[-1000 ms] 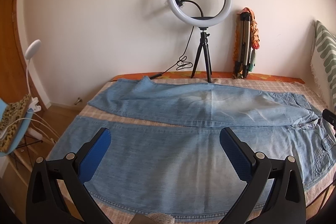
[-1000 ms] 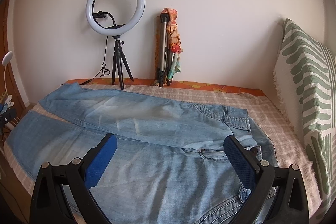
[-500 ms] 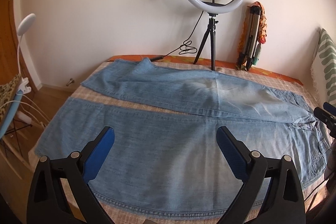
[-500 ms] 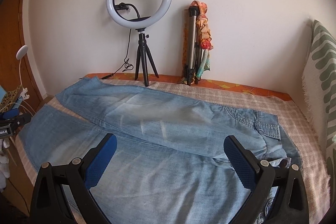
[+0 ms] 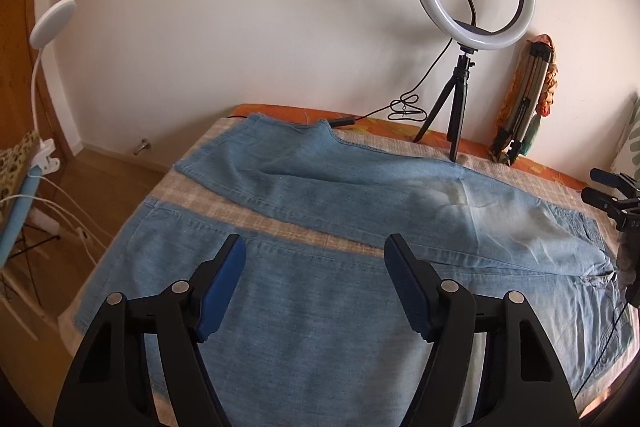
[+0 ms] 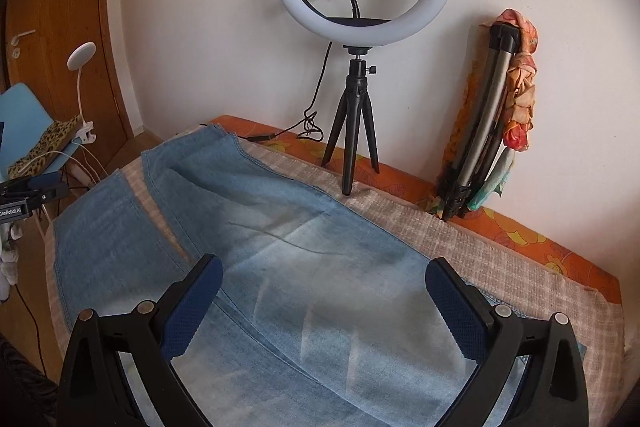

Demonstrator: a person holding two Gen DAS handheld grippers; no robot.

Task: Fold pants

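Light blue denim pants [image 5: 340, 291] lie flat across the bed, the two legs spread apart with their hems toward the left. My left gripper [image 5: 314, 247] hovers over the near leg; its jaws are closing and nothing is between them. The far leg [image 6: 304, 259] fills the right wrist view, and my right gripper [image 6: 322, 267] stands open above it, holding nothing. The right gripper [image 5: 612, 195] shows at the right edge of the left wrist view. The left gripper [image 6: 28, 195] shows at the left edge of the right wrist view.
A ring light on a black tripod [image 6: 358, 131] stands on the bed by the wall, its cable [image 5: 404, 109] trailing left. A folded tripod with a scarf [image 6: 492, 123] leans on the wall. A clip lamp [image 5: 44, 27] and blue chair [image 6: 24, 123] stand left of the bed.
Both grippers have shifted left along the pants, toward the leg hems. The left gripper's jaws have narrowed. The right gripper's jaws stay wide.
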